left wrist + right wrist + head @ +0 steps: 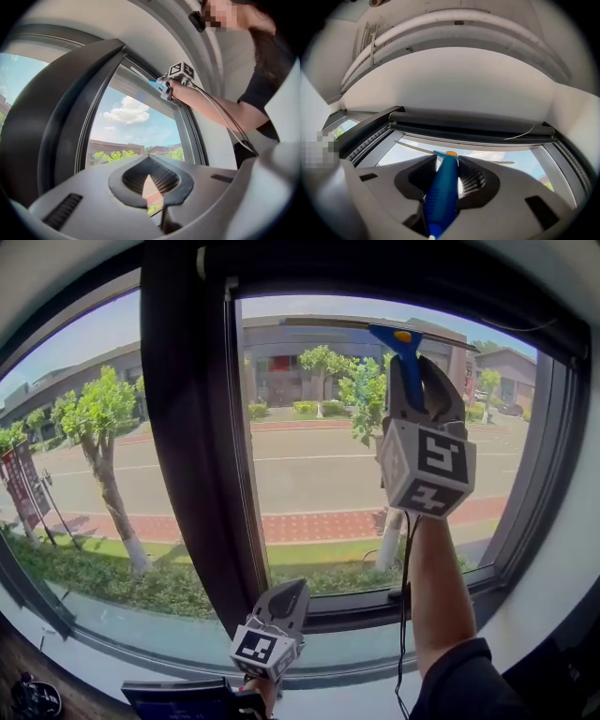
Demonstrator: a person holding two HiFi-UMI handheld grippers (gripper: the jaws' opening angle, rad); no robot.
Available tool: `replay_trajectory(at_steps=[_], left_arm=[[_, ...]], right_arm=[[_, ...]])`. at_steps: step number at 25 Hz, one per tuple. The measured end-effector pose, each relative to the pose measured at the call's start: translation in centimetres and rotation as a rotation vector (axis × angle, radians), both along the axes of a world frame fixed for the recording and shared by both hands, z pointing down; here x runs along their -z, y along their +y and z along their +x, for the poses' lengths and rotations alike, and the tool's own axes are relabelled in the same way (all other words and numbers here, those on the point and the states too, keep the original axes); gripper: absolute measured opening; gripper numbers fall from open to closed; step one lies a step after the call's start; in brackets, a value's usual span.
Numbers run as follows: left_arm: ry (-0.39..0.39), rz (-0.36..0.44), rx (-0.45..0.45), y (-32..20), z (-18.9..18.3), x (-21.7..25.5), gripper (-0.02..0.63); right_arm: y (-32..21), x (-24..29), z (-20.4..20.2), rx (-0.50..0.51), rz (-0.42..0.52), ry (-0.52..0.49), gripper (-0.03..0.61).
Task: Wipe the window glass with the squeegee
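The squeegee (405, 357) has a blue handle and a thin blade lying across the top of the right window glass (309, 474). My right gripper (411, 371) is raised high against that pane and shut on the handle, which runs between its jaws in the right gripper view (443, 187), with the blade (415, 147) just under the dark upper frame. My left gripper (292, 592) hangs low by the sill, jaws together and holding nothing; the left gripper view (151, 182) looks up at the squeegee (152, 81) and the right gripper (165, 88).
A wide dark mullion (192, 427) separates the right pane from the left pane (84, 456). The dark frame (539, 456) bounds the glass on the right, and the sill (356, 652) runs below. A cable (405, 615) hangs from the right gripper along the person's arm.
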State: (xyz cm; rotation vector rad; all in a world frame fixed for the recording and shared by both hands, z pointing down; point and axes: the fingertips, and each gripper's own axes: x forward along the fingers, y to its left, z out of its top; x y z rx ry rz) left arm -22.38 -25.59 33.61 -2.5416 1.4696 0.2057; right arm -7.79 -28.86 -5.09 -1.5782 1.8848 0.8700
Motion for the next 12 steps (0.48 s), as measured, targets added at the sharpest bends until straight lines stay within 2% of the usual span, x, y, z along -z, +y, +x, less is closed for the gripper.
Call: replay_trajectory(at_steps=[12], left_arm=[[0.000, 0.015, 0.038, 0.1, -0.8, 0.9, 0.002]], right_arm=[[-1.7, 5.2, -5.1, 0.007, 0.045, 0.039, 0.141]])
